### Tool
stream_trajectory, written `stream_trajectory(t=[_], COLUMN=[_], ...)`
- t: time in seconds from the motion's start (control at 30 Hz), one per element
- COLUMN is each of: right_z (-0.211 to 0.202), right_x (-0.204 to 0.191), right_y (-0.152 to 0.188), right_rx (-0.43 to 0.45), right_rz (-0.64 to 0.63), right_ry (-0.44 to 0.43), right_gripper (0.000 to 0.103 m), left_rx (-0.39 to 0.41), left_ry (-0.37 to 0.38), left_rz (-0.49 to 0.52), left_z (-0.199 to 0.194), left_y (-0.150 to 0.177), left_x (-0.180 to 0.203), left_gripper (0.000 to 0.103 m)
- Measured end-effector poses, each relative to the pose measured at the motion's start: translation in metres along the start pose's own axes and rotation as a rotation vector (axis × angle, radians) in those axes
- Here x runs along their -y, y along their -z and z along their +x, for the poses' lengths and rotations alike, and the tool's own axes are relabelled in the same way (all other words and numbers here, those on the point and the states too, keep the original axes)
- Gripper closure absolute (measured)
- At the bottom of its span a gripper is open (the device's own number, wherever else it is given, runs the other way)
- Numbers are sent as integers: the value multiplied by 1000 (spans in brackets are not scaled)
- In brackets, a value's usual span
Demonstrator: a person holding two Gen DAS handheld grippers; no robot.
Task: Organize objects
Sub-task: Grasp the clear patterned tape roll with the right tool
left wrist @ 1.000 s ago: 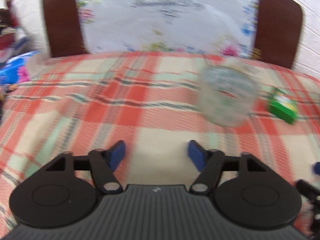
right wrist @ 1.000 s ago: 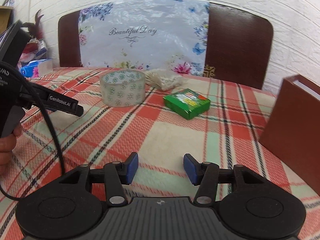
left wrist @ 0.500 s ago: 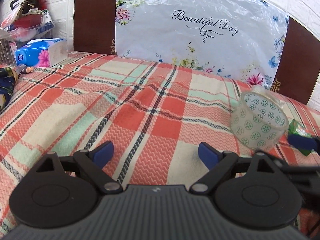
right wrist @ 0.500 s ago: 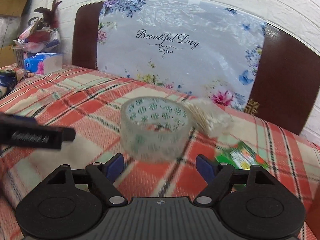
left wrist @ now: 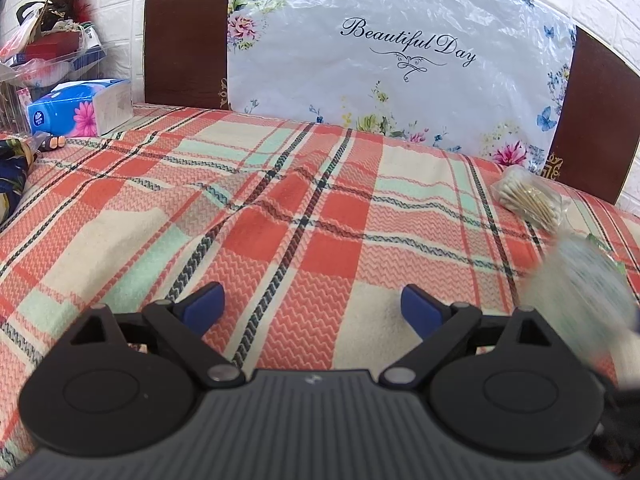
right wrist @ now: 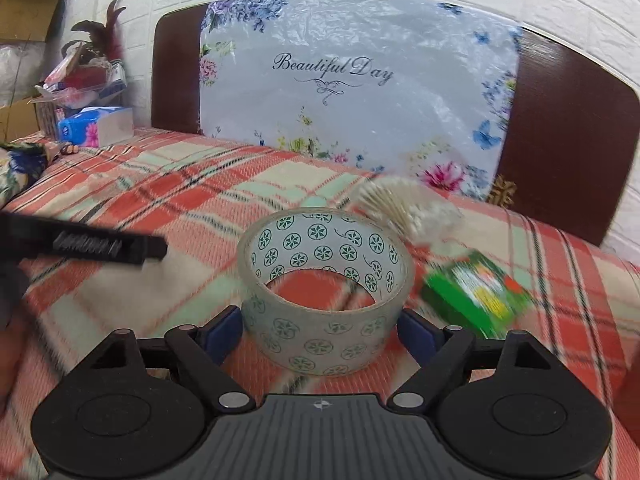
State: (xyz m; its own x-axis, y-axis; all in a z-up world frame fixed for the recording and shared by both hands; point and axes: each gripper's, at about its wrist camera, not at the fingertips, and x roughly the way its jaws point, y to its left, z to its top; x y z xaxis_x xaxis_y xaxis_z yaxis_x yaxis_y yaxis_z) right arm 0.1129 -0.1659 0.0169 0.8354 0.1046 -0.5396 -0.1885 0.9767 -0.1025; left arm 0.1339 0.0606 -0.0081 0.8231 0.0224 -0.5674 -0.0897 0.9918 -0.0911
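Observation:
A clear tape roll (right wrist: 320, 348) printed with green flowers lies flat on the plaid cloth (right wrist: 160, 292). My right gripper (right wrist: 320, 332) straddles it, a blue pad close on each side; its jaws are opening and do not press the roll. Behind the roll lie a bag of cotton swabs (right wrist: 404, 208) and, to the right, a green box (right wrist: 476, 296). My left gripper (left wrist: 312, 308) hovers over bare cloth with nothing between its fingers, its jaws opening wide. In the left wrist view the tape roll (left wrist: 580, 288) is a blur at the right edge, below the swab bag (left wrist: 528, 200).
A white floral plastic bag (left wrist: 400, 72) leans against a brown headboard (left wrist: 184, 32) at the back. A blue tissue pack (left wrist: 80, 108) and clutter sit at the far left. One arm of my left gripper (right wrist: 84, 242) reaches in from the left of the right wrist view.
My right gripper moved in toward the tape roll and spread wider, so the roll now sits between its fingers. The left gripper's jaws widened and its view swung left of the roll.

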Motion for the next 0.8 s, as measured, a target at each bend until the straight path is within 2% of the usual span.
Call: stream_trajectory(t=[0.13, 0.23, 0.3, 0.37, 0.43, 0.57, 0.7, 0.8], right_z=[-48, -83, -103, -118, -126, -128, -127, -130], right_x=[17, 38, 54, 67, 77, 81, 76, 78], right_y=[34, 59, 75, 87, 94, 99, 100, 99], right_rx=[-20, -35, -44, -52, -57, -47, -29, -14], right_rz=[16, 53, 106, 171, 229, 248, 208, 210], right_ry=[38, 108, 161, 210, 236, 239, 233, 223], right_gripper=[21, 21, 23, 17, 14, 13, 13, 13], left_rx=[-13, -49, -88, -128, -125, -77, -120, -204], left_ry=[-11, -16, -7, 76, 184, 359, 507, 531], left_rz=[28, 65, 77, 51, 46, 172, 291, 374], left_z=[1, 5, 7, 2, -13, -58, -85, -84], left_y=[0, -5, -12, -26, -40, -55, -40, -14], left_x=[4, 10, 16, 28, 51, 125, 187, 214], left_gripper=[5, 2, 5, 12, 13, 13, 12, 13])
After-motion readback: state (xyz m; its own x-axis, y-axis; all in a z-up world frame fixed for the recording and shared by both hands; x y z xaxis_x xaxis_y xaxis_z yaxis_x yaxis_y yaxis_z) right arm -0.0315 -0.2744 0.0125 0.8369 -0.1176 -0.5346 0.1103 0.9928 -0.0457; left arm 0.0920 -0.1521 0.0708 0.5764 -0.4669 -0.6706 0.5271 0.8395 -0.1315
